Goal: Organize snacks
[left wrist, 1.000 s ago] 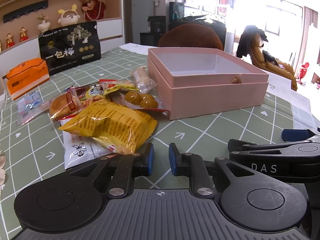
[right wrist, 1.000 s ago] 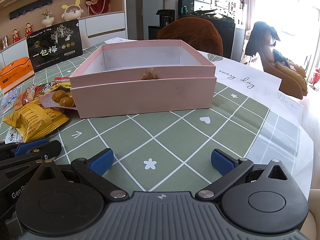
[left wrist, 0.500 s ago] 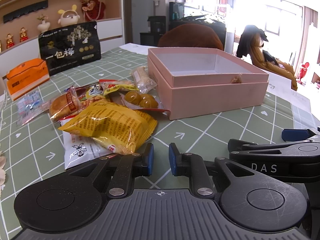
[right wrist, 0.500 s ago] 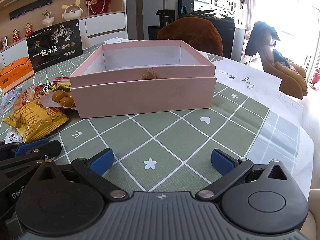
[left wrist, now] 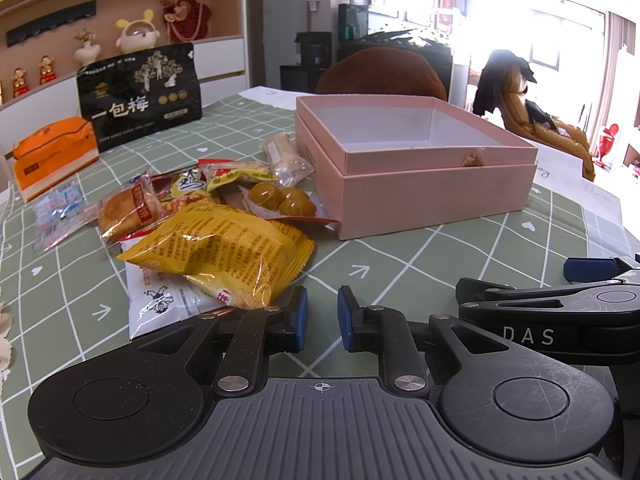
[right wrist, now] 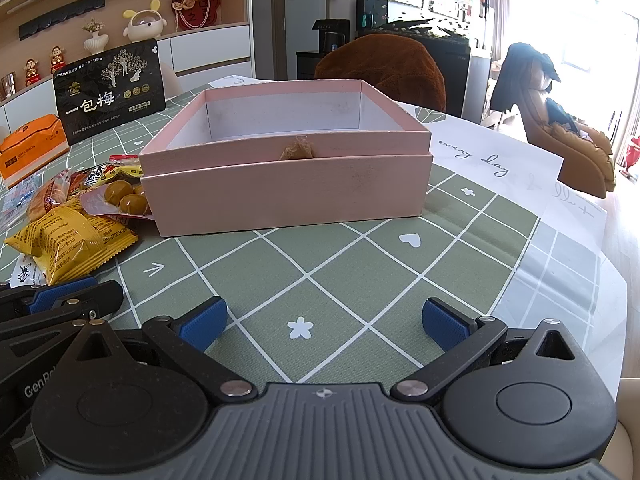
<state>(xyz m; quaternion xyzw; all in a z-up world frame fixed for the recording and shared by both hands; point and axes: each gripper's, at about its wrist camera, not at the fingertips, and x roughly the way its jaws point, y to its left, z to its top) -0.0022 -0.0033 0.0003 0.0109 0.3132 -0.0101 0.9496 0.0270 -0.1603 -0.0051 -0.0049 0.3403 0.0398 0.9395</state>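
Observation:
An open pink box (left wrist: 416, 184) stands on the green checked tablecloth, also in the right wrist view (right wrist: 288, 188); its inside looks bare. A pile of snack packets lies to its left: a yellow packet (left wrist: 224, 256) in front, a white packet (left wrist: 160, 300) under it, a pack of brown eggs (left wrist: 280, 200), a bread roll pack (left wrist: 128, 208). My left gripper (left wrist: 322, 318) is nearly shut, empty, just right of the yellow packet. My right gripper (right wrist: 324, 322) is open wide, empty, in front of the box.
A black stand-up snack bag (left wrist: 140, 96) and an orange tissue pack (left wrist: 52, 152) stand at the back left. A small blue-printed packet (left wrist: 56, 212) lies at the far left. White paper sheets (right wrist: 500, 160) lie right of the box. The table edge runs along the right.

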